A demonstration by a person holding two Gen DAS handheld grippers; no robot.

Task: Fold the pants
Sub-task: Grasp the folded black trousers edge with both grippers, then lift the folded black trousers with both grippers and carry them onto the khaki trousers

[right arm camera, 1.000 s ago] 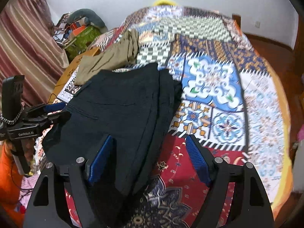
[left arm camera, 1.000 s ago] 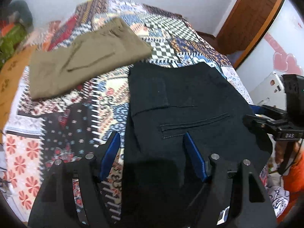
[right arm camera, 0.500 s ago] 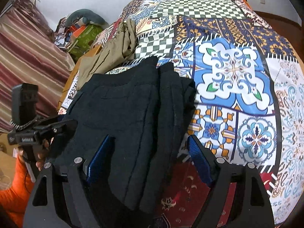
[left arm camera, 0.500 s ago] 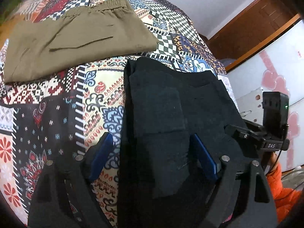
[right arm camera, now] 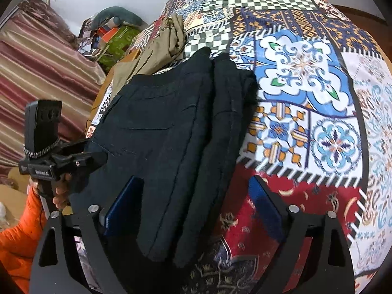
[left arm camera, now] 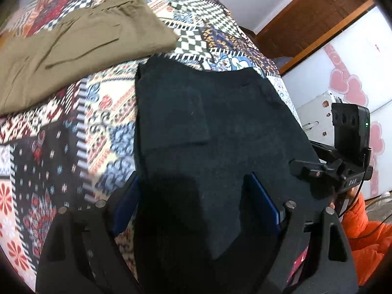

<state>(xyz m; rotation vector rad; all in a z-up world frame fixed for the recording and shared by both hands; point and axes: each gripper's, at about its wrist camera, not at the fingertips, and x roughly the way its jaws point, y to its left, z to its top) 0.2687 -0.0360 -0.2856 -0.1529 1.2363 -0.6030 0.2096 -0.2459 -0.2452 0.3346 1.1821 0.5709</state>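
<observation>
Folded black pants (left arm camera: 208,122) lie on a bed with a patchwork cover (left arm camera: 49,147). My left gripper (left arm camera: 196,196) stands open over their near left edge. The cloth lies between its blue pads (left arm camera: 264,203), and they do not press it. In the right wrist view the same black pants (right arm camera: 166,127) show a thick folded edge on the right. My right gripper (right arm camera: 196,203) straddles their near end with its jaws opening. The cloth lies between them, ungripped. Each view shows the other hand-held device at the pants' far side.
Folded khaki pants (left arm camera: 73,44) lie beyond the black pair, toward the left side of the bed. An orange sleeve (left arm camera: 367,232) is at the bed's near side. A white cabinet with pink hearts (left arm camera: 355,85) stands on the right. A striped curtain (right arm camera: 36,61) and clutter (right arm camera: 115,31) are on the left.
Both grippers have tipped downward and come closer to the black pants. Both pairs of jaws stand wider apart than before. The pants have not moved.
</observation>
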